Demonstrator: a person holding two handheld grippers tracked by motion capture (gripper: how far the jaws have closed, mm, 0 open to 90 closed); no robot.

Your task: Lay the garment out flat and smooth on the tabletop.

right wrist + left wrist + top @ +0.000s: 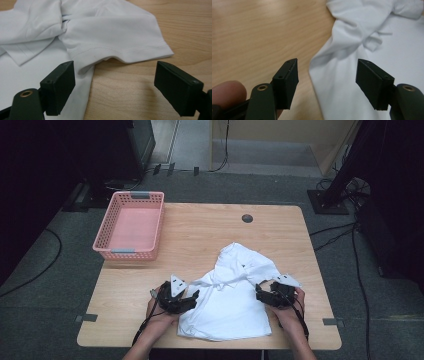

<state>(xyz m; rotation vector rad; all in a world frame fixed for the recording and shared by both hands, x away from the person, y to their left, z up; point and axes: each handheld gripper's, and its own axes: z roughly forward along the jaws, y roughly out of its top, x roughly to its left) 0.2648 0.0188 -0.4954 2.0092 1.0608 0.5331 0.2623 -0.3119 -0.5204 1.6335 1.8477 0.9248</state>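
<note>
White shirt (227, 307) lies on the table (200, 227), near-centre, just ahead of me. Lower body part flat and smooth, roughly squared off toward the near edge. Upper part bunched and crumpled, collar area folded over, rising to a rumpled peak toward the far side. Left edge shows a soft fold; short sleeve (120, 42) on the right lies spread flat on the wood, stitched hem visible, one corner slightly lifted.

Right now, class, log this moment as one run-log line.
work: folding white shirt | left gripper: open at shirt's side edge | right gripper: open beside sleeve | pink basket: holds nothing | shirt: on table
</note>
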